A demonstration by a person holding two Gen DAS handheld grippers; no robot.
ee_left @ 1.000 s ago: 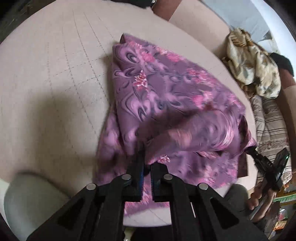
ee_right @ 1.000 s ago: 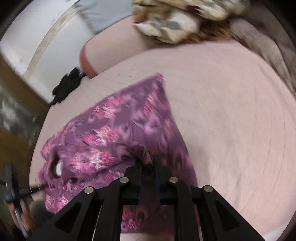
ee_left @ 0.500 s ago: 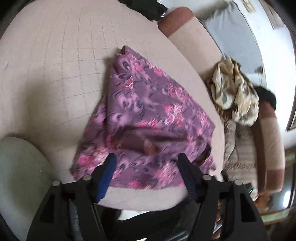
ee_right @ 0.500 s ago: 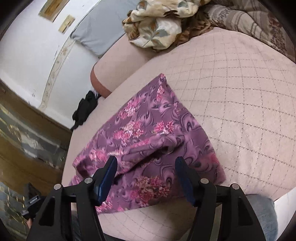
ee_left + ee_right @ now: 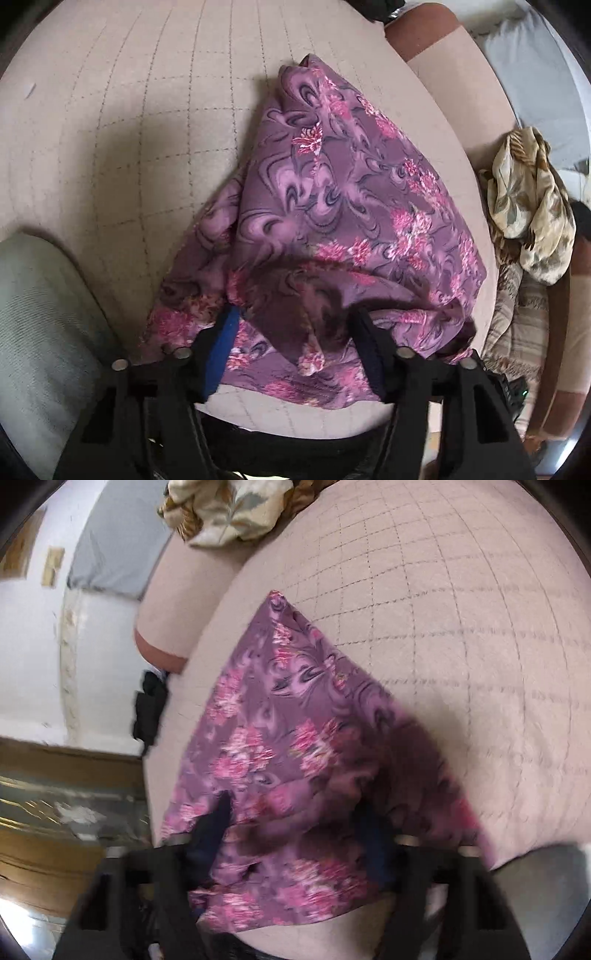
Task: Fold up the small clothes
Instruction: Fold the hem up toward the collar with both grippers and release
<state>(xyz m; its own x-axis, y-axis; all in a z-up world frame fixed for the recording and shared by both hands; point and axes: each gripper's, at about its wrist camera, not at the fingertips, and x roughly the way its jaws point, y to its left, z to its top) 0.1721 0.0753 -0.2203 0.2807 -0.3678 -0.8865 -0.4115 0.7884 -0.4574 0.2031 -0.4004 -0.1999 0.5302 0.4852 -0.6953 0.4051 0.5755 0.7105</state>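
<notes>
A purple garment with pink flowers [image 5: 332,184] lies on the quilted beige cushion [image 5: 129,129], tapering to a point at its far end. My left gripper [image 5: 295,336] is at the garment's near edge, its jaws closing, with a raised fold of the cloth between the blue-padded fingers [image 5: 221,339]. In the right wrist view the same garment [image 5: 277,720] fills the middle. My right gripper [image 5: 295,827] is also closing, with a bunched fold between its fingers. The pads of neither gripper visibly press on the cloth. The right wrist view is motion-blurred.
A cream leaf-print cloth pile [image 5: 528,199] lies right of the cushion, seen again as a cloth pile [image 5: 225,513] at the top. A grey-green fabric mass [image 5: 37,332] sits lower left. A black item [image 5: 147,709] and a grey pillow [image 5: 114,554] lie beyond the cushion's edge [image 5: 443,590].
A second ago both grippers were shut on the cloth. They then let go and opened wide. Now the jaws stand narrower, around folds at the garment's near edge.
</notes>
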